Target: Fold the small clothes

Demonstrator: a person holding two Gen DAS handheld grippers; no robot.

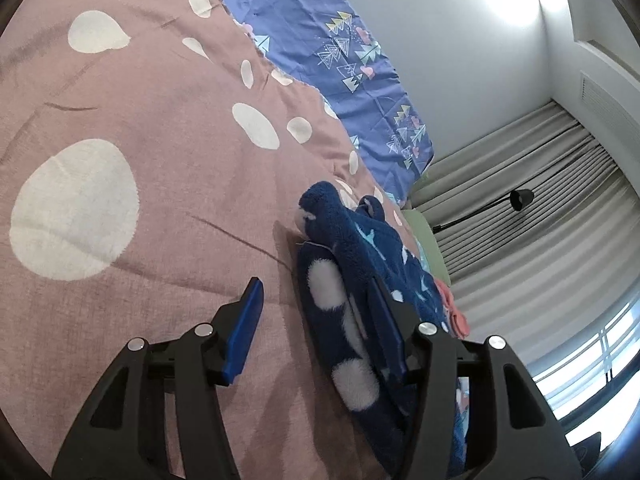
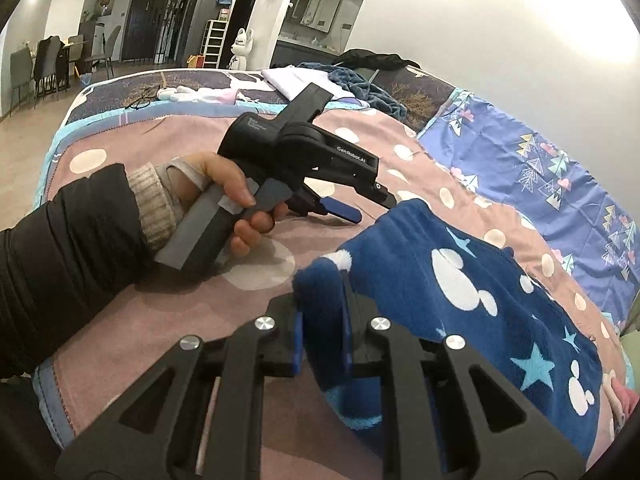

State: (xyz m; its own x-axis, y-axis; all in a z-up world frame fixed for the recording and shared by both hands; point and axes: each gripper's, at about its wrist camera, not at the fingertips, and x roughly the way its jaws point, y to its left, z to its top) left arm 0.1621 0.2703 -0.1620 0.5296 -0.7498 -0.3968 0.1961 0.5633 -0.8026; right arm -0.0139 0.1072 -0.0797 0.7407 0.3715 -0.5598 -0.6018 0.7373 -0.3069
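Note:
A dark blue fleece garment [image 2: 460, 280] with white mouse heads and light blue stars lies on the pink spotted bedspread [image 2: 160, 320]. My right gripper [image 2: 320, 304] is shut on a bunched edge of it and holds that edge lifted. In the right wrist view a hand [image 2: 224, 184] in a black sleeve holds my left gripper [image 2: 372, 208] low by the garment's far edge. In the left wrist view the left gripper [image 1: 316, 292] stands open. Its right finger [image 1: 384, 320] lies against the folded garment [image 1: 352, 264], while the left pad [image 1: 248, 320] hangs free over the bedspread [image 1: 140, 200].
A purple sheet [image 1: 340, 60] with a tree print runs along the wall side of the bed. Small pink clothes [image 1: 452, 308] lie beyond the garment, near grey curtains [image 1: 540, 200] and a black lamp [image 1: 520, 200]. Piled clothes [image 2: 352, 80] sit at the bed's far end.

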